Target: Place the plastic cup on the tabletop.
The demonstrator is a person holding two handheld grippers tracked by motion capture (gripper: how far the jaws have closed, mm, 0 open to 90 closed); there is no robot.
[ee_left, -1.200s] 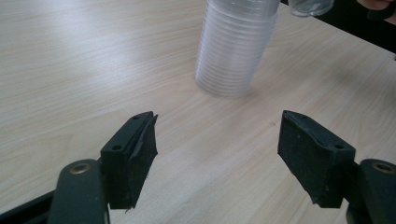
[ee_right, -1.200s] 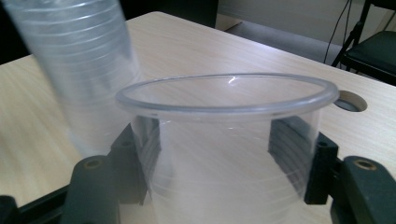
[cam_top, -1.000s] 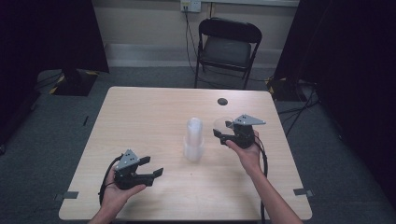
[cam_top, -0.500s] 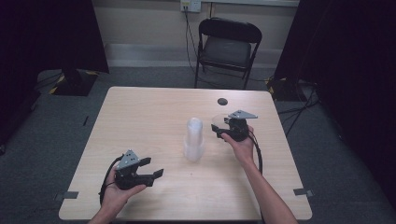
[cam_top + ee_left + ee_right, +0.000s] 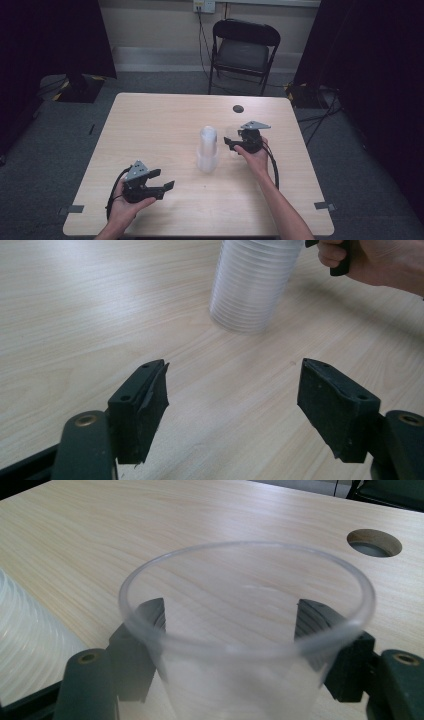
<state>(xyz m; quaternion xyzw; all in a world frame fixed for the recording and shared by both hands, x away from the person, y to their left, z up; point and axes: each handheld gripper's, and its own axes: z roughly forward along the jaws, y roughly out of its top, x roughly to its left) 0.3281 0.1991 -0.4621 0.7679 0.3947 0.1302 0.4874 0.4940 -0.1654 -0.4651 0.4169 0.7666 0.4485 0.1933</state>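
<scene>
The right hand-held gripper (image 5: 230, 645), jaws just easing apart around a single cup (image 5: 245, 645), sets it on the table (image 5: 160, 125) beside the stack (image 5: 207, 150) while the left hand-held gripper (image 5: 162, 181) waits open.

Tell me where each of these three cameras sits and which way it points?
High view: above the table, looking forward and down; forearms, both hand-held grippers show.
Left gripper view: on the left hand-held gripper, facing the cup stack.
Right gripper view: on the right hand-held gripper, around a single clear cup.
All share the stack.
</scene>
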